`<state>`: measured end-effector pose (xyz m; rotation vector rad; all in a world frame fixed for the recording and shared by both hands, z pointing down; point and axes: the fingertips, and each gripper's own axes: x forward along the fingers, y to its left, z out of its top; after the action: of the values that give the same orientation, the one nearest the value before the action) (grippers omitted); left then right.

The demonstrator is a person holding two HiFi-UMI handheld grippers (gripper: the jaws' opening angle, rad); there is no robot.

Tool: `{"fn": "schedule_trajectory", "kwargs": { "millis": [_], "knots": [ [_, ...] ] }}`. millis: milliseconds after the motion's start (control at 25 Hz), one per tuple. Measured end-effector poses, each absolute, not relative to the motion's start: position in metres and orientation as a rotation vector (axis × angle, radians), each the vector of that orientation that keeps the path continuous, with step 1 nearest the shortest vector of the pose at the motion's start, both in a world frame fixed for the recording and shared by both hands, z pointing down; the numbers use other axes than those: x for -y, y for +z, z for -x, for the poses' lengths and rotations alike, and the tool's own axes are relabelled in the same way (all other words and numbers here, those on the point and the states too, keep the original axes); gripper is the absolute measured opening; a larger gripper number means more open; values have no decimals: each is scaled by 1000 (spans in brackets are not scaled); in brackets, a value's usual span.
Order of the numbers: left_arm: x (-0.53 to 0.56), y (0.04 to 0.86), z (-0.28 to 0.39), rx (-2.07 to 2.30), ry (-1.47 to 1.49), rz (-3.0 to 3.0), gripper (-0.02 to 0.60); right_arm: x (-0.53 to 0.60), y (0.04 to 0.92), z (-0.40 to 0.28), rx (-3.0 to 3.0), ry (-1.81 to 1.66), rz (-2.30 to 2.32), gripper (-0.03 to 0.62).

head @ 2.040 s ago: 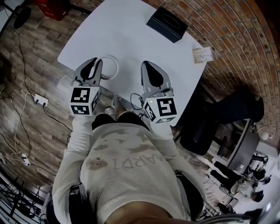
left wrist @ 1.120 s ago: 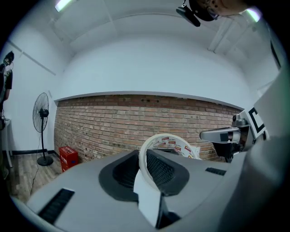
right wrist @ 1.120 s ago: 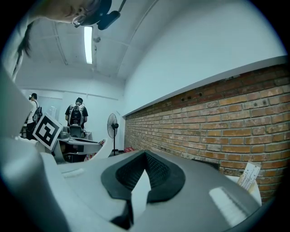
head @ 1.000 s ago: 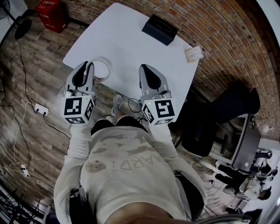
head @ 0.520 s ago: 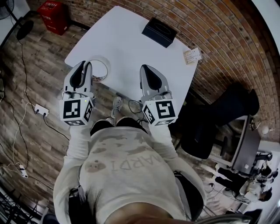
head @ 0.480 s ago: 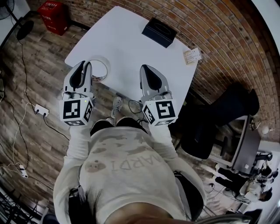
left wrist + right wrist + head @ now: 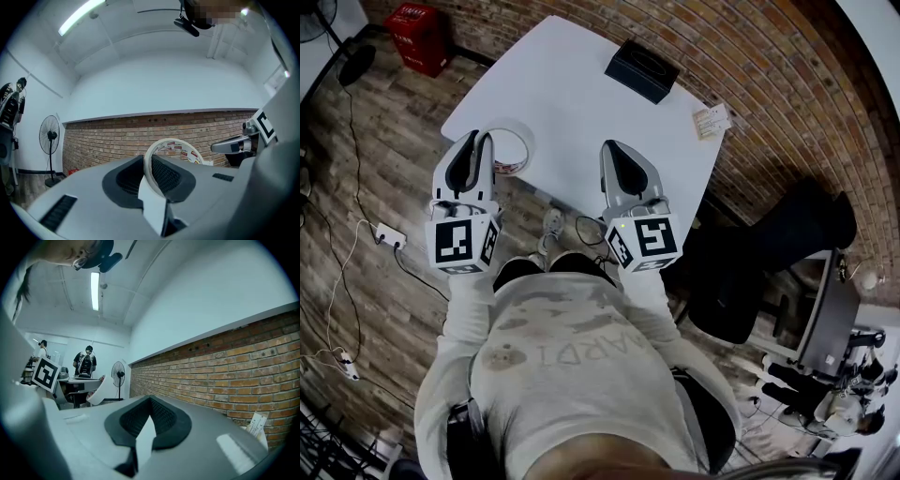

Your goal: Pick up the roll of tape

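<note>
The roll of tape (image 7: 515, 146) is a thin white ring with printed labels inside, held off the white table (image 7: 581, 84) near its front left corner. My left gripper (image 7: 477, 141) is shut on its rim. The left gripper view shows the tape (image 7: 171, 149) standing upright, its band clamped between the dark pads (image 7: 164, 174). My right gripper (image 7: 615, 152) hovers over the table's front edge, jaws shut with nothing in them. In the right gripper view (image 7: 150, 401) the tape (image 7: 95, 393) shows at the left, beside the left gripper's marker cube (image 7: 45, 373).
A black tissue box (image 7: 643, 67) sits at the table's far side and a small card (image 7: 712, 120) at its right edge. A red crate (image 7: 416, 22), a power strip (image 7: 388, 234) and cables lie on the wood floor. A black chair (image 7: 769, 253) stands at the right.
My left gripper has lifted with the tape clamped in it, off the table and slightly towards the person. The right gripper has barely shifted.
</note>
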<state>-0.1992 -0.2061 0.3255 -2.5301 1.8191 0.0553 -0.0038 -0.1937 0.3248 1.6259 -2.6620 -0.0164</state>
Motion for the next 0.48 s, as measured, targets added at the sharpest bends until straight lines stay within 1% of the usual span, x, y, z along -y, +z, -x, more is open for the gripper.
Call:
{"fn": "schedule_trajectory", "kwargs": {
  "millis": [480],
  "knots": [
    [198, 321, 198, -1819, 75, 2526, 58, 184, 322, 5, 2667, -35, -1605, 11]
  ]
}}
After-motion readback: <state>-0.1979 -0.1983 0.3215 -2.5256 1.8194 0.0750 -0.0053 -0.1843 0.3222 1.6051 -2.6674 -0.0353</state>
